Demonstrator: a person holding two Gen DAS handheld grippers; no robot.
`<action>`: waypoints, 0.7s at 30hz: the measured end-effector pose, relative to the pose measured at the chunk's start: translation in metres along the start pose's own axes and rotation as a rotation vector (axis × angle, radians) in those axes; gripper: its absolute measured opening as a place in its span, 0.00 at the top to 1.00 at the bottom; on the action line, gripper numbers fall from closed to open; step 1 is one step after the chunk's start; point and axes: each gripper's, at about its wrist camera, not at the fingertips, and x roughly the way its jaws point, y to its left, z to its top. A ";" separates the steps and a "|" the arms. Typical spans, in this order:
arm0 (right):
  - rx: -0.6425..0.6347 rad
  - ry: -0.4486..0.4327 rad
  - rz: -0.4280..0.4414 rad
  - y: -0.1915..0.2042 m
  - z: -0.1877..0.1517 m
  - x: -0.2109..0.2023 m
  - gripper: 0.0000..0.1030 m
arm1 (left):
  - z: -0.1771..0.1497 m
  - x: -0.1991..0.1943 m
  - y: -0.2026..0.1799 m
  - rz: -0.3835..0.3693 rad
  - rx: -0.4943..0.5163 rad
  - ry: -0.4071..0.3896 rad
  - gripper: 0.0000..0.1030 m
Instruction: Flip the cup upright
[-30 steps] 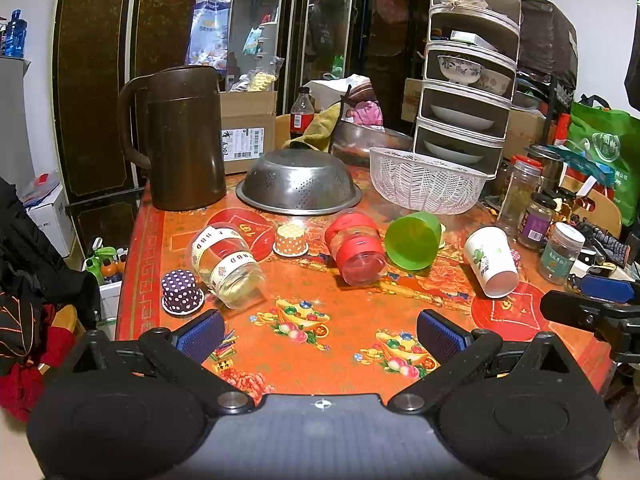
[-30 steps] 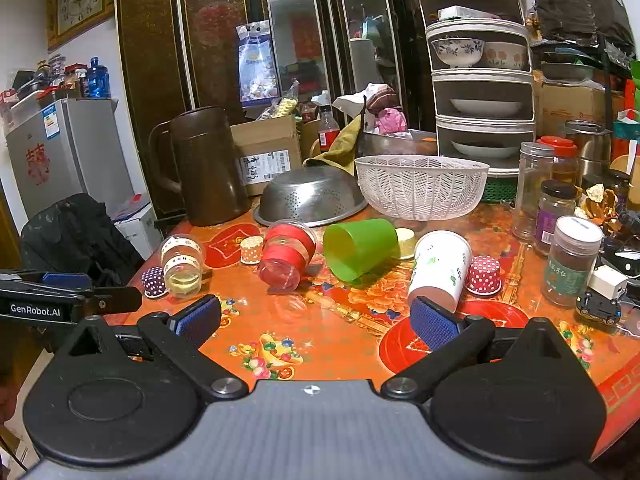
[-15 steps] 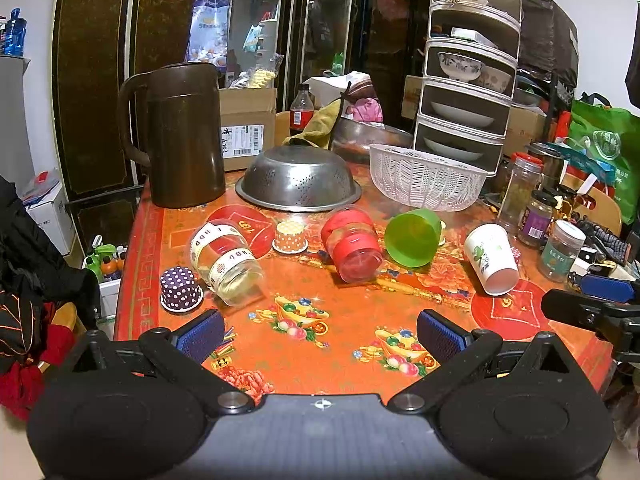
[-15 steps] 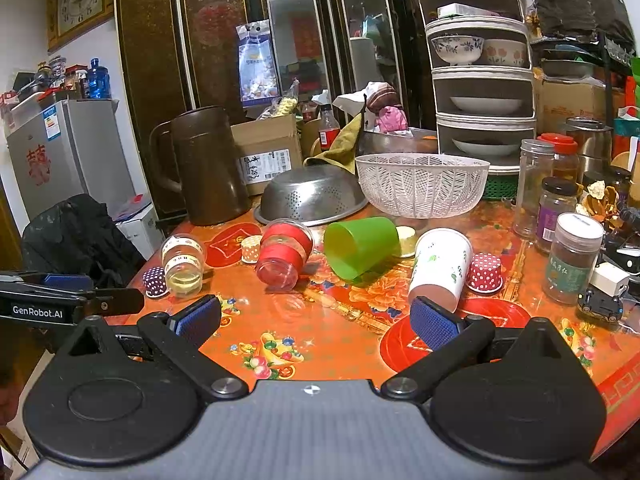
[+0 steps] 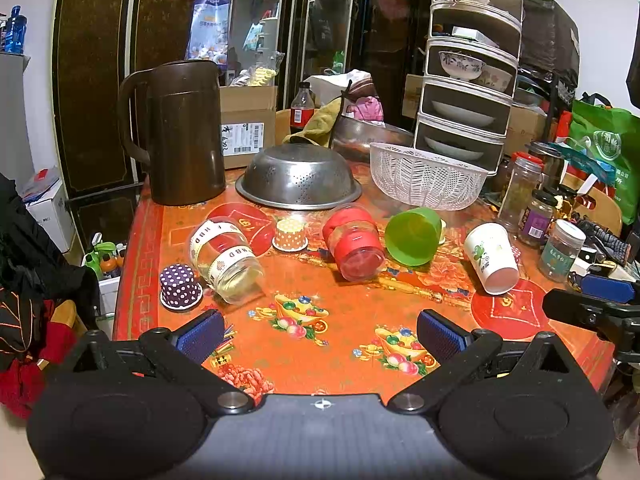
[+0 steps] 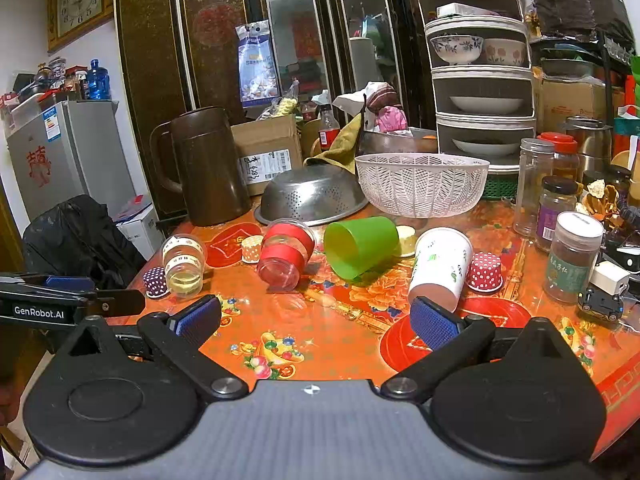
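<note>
Left wrist view: left gripper [image 5: 320, 330] jaws wide, empty; right gripper [image 6: 316, 318] likewise. Green cup [image 5: 414, 236] lies on its side on the orange surface [image 5: 340, 296], between red-banded jar [image 5: 354, 242] and paper cup [image 5: 490, 258].

From my right gripper [image 6: 314, 318], fingers spread wide over the table [image 6: 340, 344], nothing between them. Green cup [image 6: 360, 246] lies on its side, paper cup [image 6: 440, 266] tipped next to it, looks like it's touching my right fingertip [image 6: 434, 322], hard to tell.
</note>
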 end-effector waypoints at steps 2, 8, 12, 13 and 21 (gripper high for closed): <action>0.000 -0.001 -0.001 0.000 0.000 0.000 0.01 | 0.000 0.000 0.000 0.000 0.001 0.000 0.00; 0.001 0.000 0.001 0.000 0.000 0.000 0.01 | -0.001 0.001 0.000 0.000 -0.004 0.004 0.00; 0.001 0.001 0.000 0.000 0.000 0.000 0.01 | -0.001 0.001 0.000 0.000 -0.005 0.005 0.00; 0.001 0.001 0.000 0.000 0.000 0.000 0.01 | -0.001 0.001 0.000 0.000 -0.006 0.006 0.00; 0.001 0.000 -0.001 -0.001 -0.001 0.000 0.01 | -0.001 0.002 -0.001 -0.005 -0.008 0.012 0.00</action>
